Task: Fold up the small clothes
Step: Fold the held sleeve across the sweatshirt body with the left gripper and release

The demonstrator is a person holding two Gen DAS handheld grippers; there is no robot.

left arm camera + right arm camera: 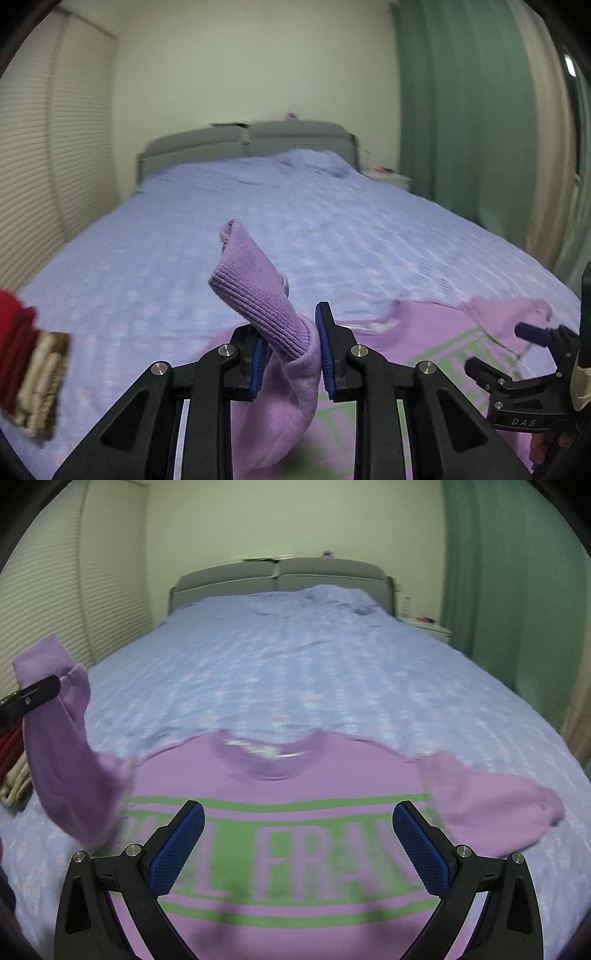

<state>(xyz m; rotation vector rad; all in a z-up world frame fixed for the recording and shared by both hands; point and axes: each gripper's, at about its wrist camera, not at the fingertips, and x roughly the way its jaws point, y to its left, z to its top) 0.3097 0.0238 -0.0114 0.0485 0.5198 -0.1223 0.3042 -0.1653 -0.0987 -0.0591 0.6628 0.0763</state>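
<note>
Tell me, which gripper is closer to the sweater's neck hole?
Right. The right gripper hovers open above the sweater, just below the neck hole. The left gripper is off to the side, gripping the raised sleeve cuff.

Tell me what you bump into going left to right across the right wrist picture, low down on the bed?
Folded clothes pile → lifted sleeve held by left tool → sweater front → flat sleeve.

Bed with lavender patterned bedspread (295, 672) and grey padded headboard (280, 576). Green curtain (461, 110) at right; pale slatted blinds (33, 166) at left. White nightstand (428, 626) beside headboard. Stack of red and cream folded fabrics (26, 373) at bed's left edge.
</note>
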